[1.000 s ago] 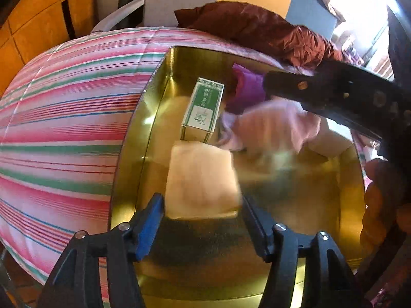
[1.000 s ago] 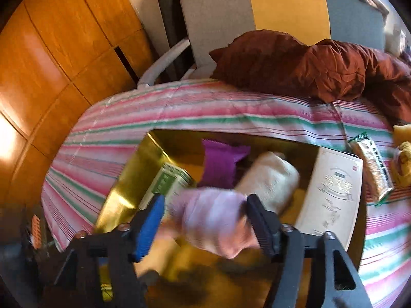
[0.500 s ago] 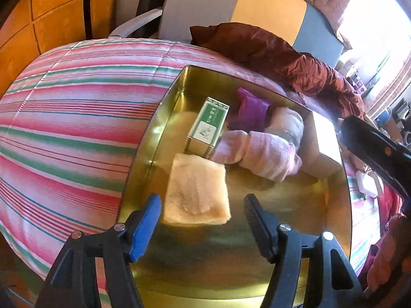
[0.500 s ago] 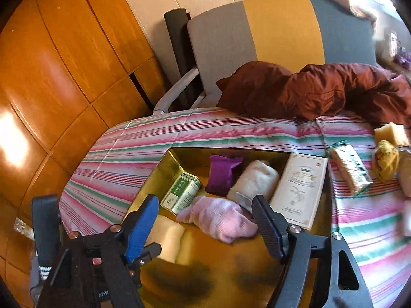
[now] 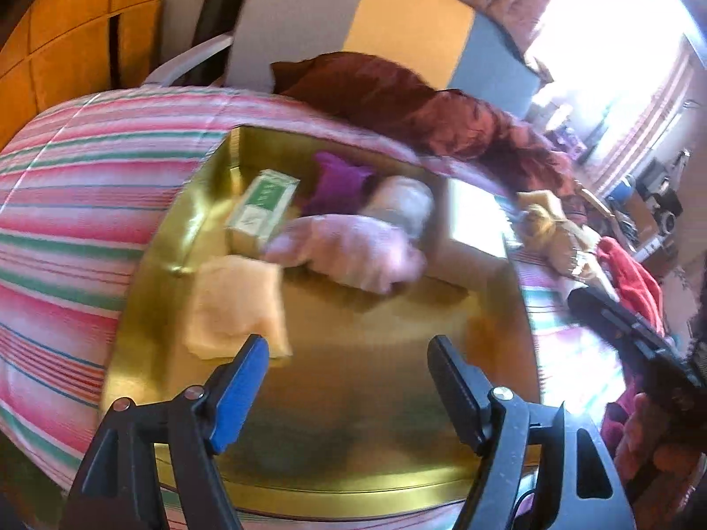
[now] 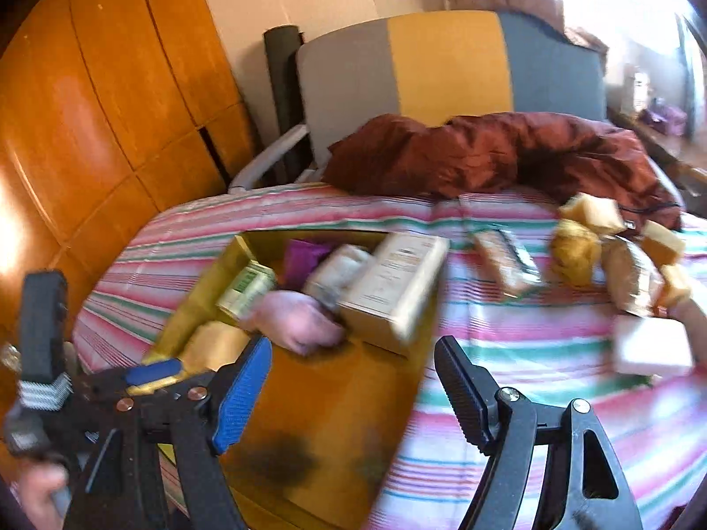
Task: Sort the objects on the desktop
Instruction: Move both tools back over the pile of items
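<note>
1. Left gripper (image 5: 347,360): jaws opening, wide apart, nothing between them; it hangs over the near bare floor of the shallow gold metal tray (image 5: 353,380).
2. Right gripper (image 6: 351,369): jaws wide, empty, over the tray's near right edge.
3. Tray contents, near to far: flat beige square sponge (image 5: 236,304) at left; rolled pink fuzzy sock (image 5: 353,249) just beyond; green-and-white small carton (image 5: 260,207); purple soft pouch (image 5: 338,181); rolled grey-white cloth (image 5: 404,203); large cream printed box (image 6: 393,282) leaning at the right wall.
4. Right wrist view only: unsorted yellow-brown items (image 6: 614,247) and a white rectangular block (image 6: 651,346) on the striped cloth (image 6: 508,340), far right, well apart from the tray.
</note>
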`<state>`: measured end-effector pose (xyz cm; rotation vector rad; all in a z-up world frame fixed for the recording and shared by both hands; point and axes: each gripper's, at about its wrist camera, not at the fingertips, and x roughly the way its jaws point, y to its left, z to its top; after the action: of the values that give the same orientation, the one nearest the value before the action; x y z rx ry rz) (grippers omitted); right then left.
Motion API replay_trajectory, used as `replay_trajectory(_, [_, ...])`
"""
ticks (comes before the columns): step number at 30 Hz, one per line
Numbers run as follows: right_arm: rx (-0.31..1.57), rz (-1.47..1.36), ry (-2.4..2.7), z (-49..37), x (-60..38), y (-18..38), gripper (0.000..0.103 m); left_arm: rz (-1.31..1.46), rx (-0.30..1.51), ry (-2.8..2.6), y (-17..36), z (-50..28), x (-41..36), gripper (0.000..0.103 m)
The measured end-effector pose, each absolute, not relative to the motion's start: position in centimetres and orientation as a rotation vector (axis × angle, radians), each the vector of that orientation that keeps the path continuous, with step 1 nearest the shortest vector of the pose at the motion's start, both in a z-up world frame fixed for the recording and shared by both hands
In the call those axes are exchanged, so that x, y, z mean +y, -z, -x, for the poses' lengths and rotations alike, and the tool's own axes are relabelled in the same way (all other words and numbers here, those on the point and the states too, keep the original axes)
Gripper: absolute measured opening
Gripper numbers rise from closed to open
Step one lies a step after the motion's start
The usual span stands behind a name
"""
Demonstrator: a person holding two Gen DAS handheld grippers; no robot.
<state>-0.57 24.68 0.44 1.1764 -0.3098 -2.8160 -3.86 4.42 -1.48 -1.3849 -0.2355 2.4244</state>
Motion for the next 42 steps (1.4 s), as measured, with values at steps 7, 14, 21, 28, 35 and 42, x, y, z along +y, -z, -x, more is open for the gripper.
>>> replay_trajectory(7, [-0.355,-1.290,2.923,-2.8,32.0,1.6,0.078,1.266,-0.149,-2.315,-0.1,1.8,10.3,0.081])
replay_trajectory(14, [-0.394,-1.314,3.065,-5.1,41.1,1.7,0.078,1.192,-0.055,-2.210,-0.8,-0.1,17.1,0.081])
replay_trajectory(21, [-0.323,-1.367,3.068,-2.4,49.4,2.2,0.082,1.207,0.029,-2.163,-0.2,-1.3,22.3,0.082])
replay_trajectory(28, [-0.588,-1.338,2.979,0.3,52.9,5.4,0.082,1.230,0.100,-2.144,0.7,-2.2,24.7,0.082])
replay_trajectory(35, [-0.730,-1.155,2.498,0.4,49.3,4.5,0.082,1.267,0.082,-2.158,1.3,-1.7,25.3,0.081])
replay_trajectory(42, [-0.812,-1.283,2.919,-0.8,54.2,4.8,0.088,1.296,0.068,-2.145,1.9,-1.4,26.1,0.082])
